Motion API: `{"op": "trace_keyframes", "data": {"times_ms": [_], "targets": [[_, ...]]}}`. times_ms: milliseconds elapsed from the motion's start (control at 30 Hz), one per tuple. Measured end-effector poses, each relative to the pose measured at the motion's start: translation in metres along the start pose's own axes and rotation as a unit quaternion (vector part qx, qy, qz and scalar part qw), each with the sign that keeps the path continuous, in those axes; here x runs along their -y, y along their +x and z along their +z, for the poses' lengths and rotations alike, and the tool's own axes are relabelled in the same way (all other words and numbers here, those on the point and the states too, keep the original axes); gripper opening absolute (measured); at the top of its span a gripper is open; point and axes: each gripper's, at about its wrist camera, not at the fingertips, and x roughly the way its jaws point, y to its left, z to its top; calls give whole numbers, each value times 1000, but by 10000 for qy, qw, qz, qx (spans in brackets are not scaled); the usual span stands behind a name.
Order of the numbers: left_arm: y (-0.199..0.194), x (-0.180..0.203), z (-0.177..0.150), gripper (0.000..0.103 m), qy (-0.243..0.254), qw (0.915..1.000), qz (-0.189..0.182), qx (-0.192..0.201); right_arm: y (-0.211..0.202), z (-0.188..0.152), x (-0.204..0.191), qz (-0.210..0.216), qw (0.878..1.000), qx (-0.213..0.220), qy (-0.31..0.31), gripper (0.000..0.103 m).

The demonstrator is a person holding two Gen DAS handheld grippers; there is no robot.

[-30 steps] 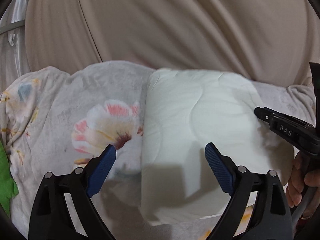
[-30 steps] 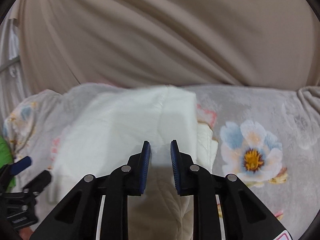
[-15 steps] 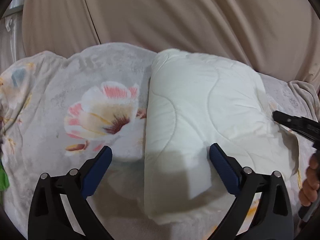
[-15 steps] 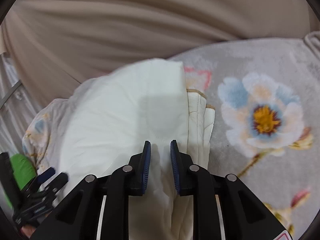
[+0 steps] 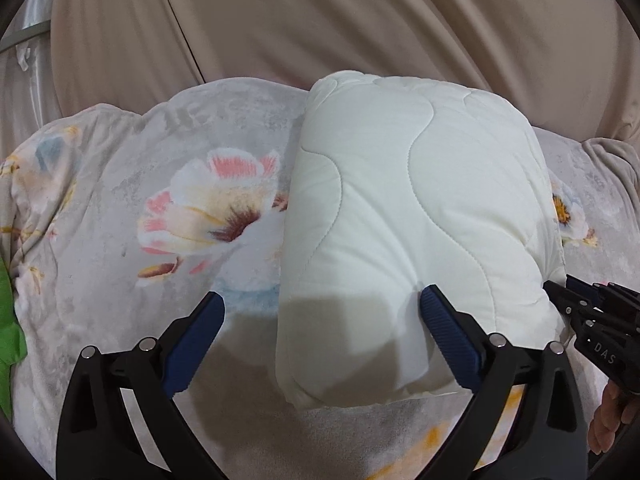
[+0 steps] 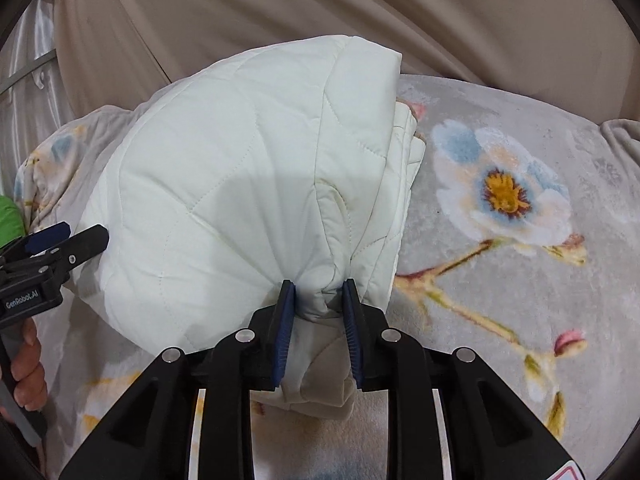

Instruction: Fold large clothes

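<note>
Right gripper (image 6: 318,294) clamps folded white quilted garment (image 5: 420,220); left gripper (image 5: 322,312) stands wide, holding nothing, on floral blanket (image 5: 120,184).

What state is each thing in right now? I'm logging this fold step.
White quilted garment: folded into a thick bundle, lying on the blanket.
Floral blanket: spread flat under it.
Left gripper: open, straddling the bundle's near edge.
Right gripper: shut on the garment's bunched edge.
</note>
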Motion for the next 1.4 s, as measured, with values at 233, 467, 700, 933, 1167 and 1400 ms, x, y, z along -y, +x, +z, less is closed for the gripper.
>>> {"op": "trace_keyframes", "data": {"times_ms": [233, 467, 700, 933, 1167, 1400], "targets": [[-32, 2, -8, 96, -206, 9997, -9, 106, -59, 3, -1, -189, 9987, 250, 403, 39], [-52, 15, -28, 96, -245, 9994, 34, 244, -86, -40, -6, -739, 9956, 501, 270, 58], [-60, 29, -57, 96, -126, 9991, 75, 386, -84, -78, -8, -923, 9941, 502, 275, 60], [-57, 44, -77, 96, 9, 9975, 145, 690, -75, -95, -19, -963, 9928, 695, 172, 63], [-48, 53, -85, 96, 141, 9975, 206, 662, -60, -97, -14, -943, 9940, 425, 363, 66], [-45, 51, -87, 96, 85, 9978, 229, 614, -55, -98, -10, -998, 9929, 355, 538, 66]]}}
